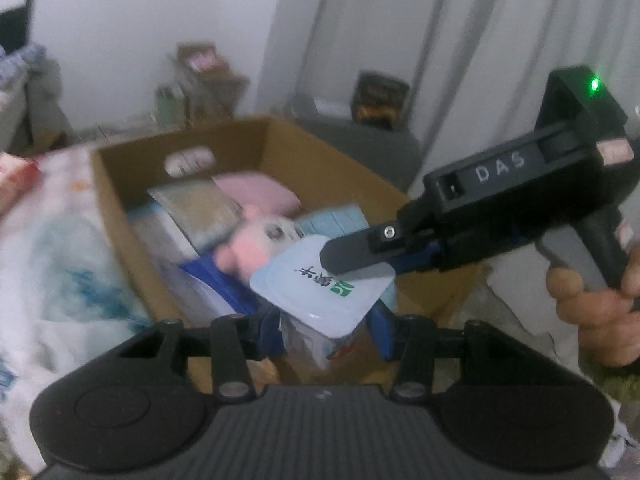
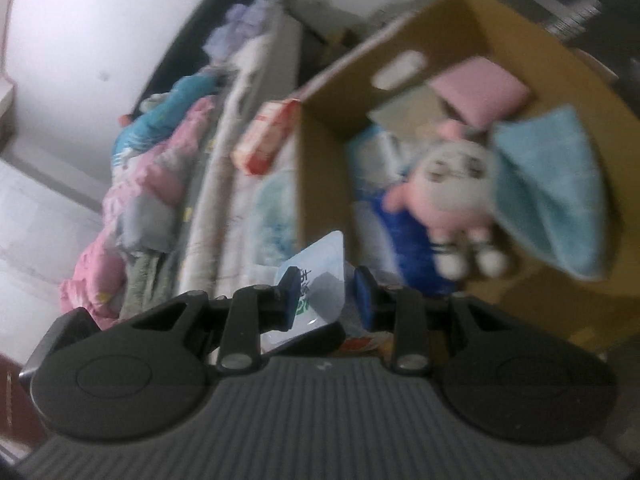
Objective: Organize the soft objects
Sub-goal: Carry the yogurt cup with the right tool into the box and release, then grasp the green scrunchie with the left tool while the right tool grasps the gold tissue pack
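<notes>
— Packet [image 1: 320, 292] first: where does it sit?

— Clamped between the blue pads of the left gripper [image 1: 328, 332], its flat printed face tilted up, hanging over the near rim of the cardboard box [image 1: 120, 208].

— And the right gripper [image 2: 326, 296]?

— It reaches in from the right, across the packet's upper edge. The edge lies between its jaws, one pad against it. The wrist view is too smeared to tell whether the other pad presses.

— Which way is the box?

— Straight ahead and below both grippers, open top up. The plush toy [image 2: 452, 192] and blue towel [image 2: 552, 192] fill the far side. The free space looks nearest the left hand, so I'd judge a short forward drop.
</notes>
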A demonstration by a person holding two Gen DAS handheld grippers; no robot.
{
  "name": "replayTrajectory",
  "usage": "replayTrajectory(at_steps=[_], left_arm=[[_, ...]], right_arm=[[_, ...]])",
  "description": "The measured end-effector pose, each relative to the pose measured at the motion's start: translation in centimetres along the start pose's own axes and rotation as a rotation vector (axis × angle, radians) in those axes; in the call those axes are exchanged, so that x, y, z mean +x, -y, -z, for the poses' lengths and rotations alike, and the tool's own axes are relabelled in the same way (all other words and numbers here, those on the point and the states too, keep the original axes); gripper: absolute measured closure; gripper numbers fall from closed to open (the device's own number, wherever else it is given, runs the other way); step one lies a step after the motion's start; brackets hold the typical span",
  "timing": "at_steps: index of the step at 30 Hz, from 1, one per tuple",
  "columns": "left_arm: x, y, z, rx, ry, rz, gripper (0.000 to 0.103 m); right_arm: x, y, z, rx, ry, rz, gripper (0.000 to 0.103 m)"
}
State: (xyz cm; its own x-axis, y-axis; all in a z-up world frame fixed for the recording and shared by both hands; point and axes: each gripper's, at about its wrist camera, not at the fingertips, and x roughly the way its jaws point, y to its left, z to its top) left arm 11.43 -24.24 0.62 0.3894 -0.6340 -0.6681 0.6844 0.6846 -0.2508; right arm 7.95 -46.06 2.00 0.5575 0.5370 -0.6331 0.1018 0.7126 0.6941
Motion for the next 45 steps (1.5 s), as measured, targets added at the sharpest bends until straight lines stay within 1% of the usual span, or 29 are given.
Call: replayTrajectory(at_steps=[5,7,9,10,12,14,18,20,22,24,26,30,33,36,39,42,44,45], left_arm=[[3.5,-0.6,0.1,-0.019,-0.106,0.031,0.055],[4.4,-0.6,0.5,-0.025,-0.13,0.029,0.055],[4.7,-0.4,0.7,-0.013,-0.116,0.024,0.054],[4.8,-0.4,0.7,-0.019,-0.122,0.028,0.054],[4.5,-0.1,1.1,-0.028,-0.128,0.033,0.054],[4.2,-0.2,1.1,-0.026,-0.12,0.023,0.054],[2.1,0.1,0.7,-0.024,-0.085,0.02,0.054],[0.8,-0.1,0.6,-0.02,-0.061,0.009,0.052],[-0.6,-0.5,0.6,-0.02,-0.034,-0.012,0.05],[-2.3,-0.9,0.8,-0.027,-0.007,-0.033,0.049],[-4.1,-1.6,1.1,-0.041,0.017,-0.053,0.049],[-7.2,-3.4,2.3,-0.083,0.055,-0.11,0.049],[-9.2,-5.1,3.5,-0.126,0.074,-0.16,0.048],[-10.7,-6.8,4.8,-0.173,0.085,-0.211,0.048],[-11.9,-8.4,6.1,-0.218,0.091,-0.243,0.048],[-13.1,-9.3,7.3,-0.237,0.103,-0.283,0.047],[-13.8,-9.7,8.1,-0.238,0.114,-0.309,0.042],[-14.2,-9.8,8.5,-0.237,0.119,-0.319,0.04]], right_arm=[[1.0,3.6,-0.7,0.046,-0.082,0.031,0.073],[1.7,4.3,-0.7,0.031,-0.119,0.068,0.072],[2.7,5.2,-1.1,0.025,-0.142,0.103,0.072],[3.3,5.6,-1.3,0.028,-0.164,0.105,0.071],[3.4,6.5,-1.5,0.043,-0.159,0.122,0.07],[3.4,6.9,-1.7,0.057,-0.164,0.116,0.069],[3.2,7.0,-1.8,0.062,-0.156,0.126,0.069],[3.1,6.9,-1.9,0.054,-0.141,0.132,0.069],[3.0,6.6,-2.2,0.033,-0.118,0.151,0.069],[3.1,6.2,-2.5,-0.005,-0.088,0.187,0.069],[3.6,6.1,-2.8,-0.03,-0.08,0.221,0.07],[5.5,6.1,-2.7,-0.058,-0.132,0.24,0.07],[6.6,6.0,-2.1,-0.047,-0.181,0.199,0.071],[7.2,5.4,-1.2,-0.056,-0.209,0.19,0.071],[7.7,5.0,-0.3,-0.041,-0.239,0.155,0.071],[7.8,4.4,0.3,-0.046,-0.243,0.148,0.07],[7.4,3.8,0.3,-0.066,-0.223,0.177,0.069],[7.1,3.5,0.2,-0.075,-0.209,0.189,0.067]])
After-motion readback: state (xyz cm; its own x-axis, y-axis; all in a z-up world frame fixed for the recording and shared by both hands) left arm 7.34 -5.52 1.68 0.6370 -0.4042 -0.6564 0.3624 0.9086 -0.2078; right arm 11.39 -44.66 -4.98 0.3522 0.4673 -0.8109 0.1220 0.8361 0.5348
